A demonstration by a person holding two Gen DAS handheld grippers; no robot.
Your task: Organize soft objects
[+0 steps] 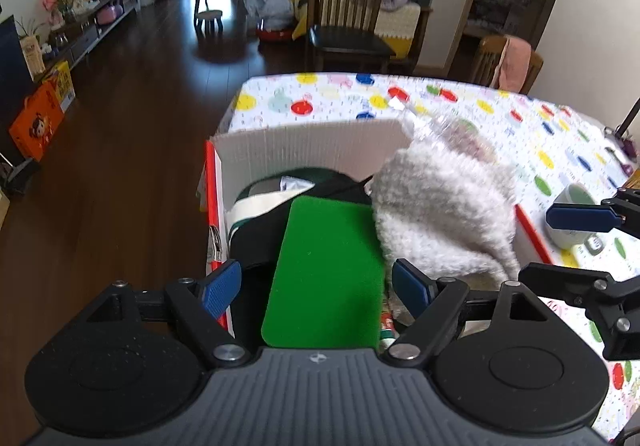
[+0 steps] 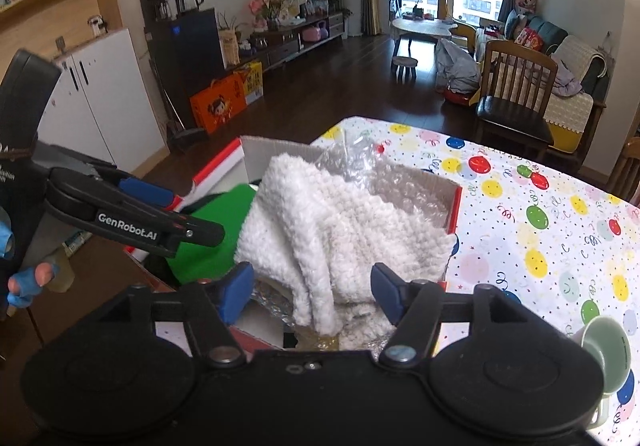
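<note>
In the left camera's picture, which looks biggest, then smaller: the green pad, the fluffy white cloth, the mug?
1. Fluffy white cloth and green pad: look alike, and the pad sits nearer the camera.
2. Mug: smallest, partly hidden.

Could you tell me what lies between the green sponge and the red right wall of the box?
The fluffy white cloth fills that stretch inside the box, beside the green sponge; the left wrist view shows it best.

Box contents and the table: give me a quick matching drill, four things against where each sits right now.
Things:
1. green pad
2. fluffy white cloth
3. bubble wrap
4. mug

Places:
A. on the tablecloth, outside the box
B. far part of the box, behind the cloth
C. left part of the box
D. draped over the box's right part

Pairs: 1-C, 2-D, 3-B, 4-A
</note>
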